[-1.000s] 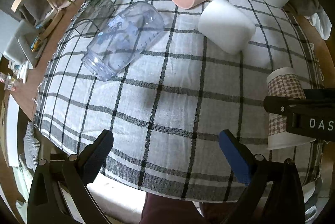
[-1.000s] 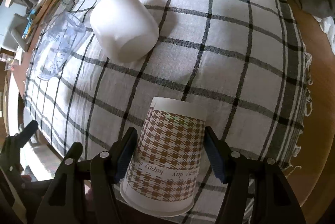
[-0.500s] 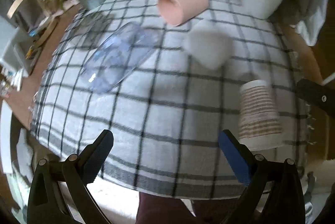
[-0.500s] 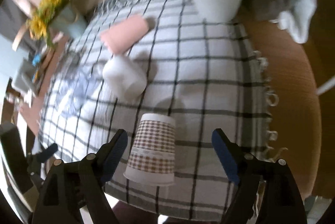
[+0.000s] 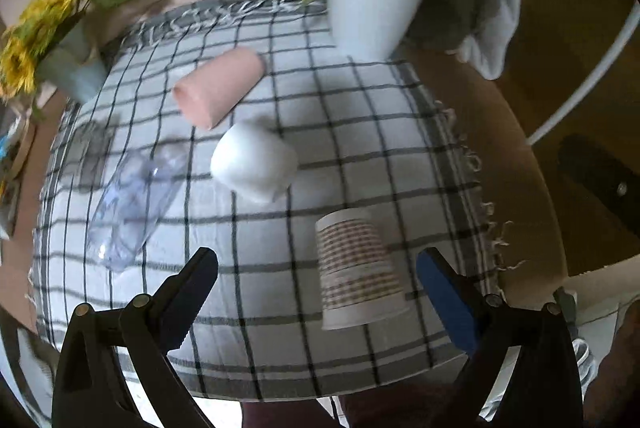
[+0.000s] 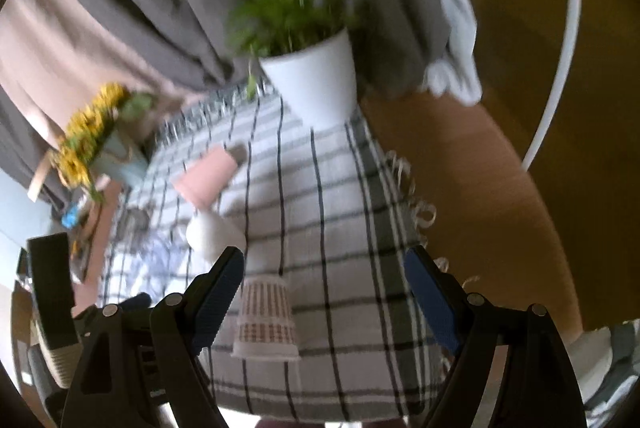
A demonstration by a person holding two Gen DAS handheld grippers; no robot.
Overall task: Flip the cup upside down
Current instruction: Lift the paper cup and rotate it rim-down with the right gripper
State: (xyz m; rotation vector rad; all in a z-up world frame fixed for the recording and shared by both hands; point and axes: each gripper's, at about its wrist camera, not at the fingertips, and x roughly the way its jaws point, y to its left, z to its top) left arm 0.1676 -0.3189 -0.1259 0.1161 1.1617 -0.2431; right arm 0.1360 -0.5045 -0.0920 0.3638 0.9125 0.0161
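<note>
A brown houndstooth paper cup [image 5: 358,270] stands upside down, rim on the checked tablecloth [image 5: 352,132], near the table's front right. It also shows in the right wrist view [image 6: 266,320]. My left gripper [image 5: 320,288] is open and empty, pulled back over the front edge. My right gripper [image 6: 324,292] is open and empty, raised and drawn back from the cup. A white cup [image 5: 254,166], a pink cup [image 5: 218,86] and a clear plastic cup [image 5: 132,204] lie on their sides further back.
A white plant pot [image 5: 370,10] stands at the back right. A sunflower vase [image 5: 52,56] stands at the back left. A dark glass [image 5: 94,156] lies by the left edge. Bare wooden tabletop [image 5: 508,164] shows right of the cloth.
My right gripper let go of the houndstooth cup and pulled up and back. The cup stays upside down on the cloth. My left gripper also drew back.
</note>
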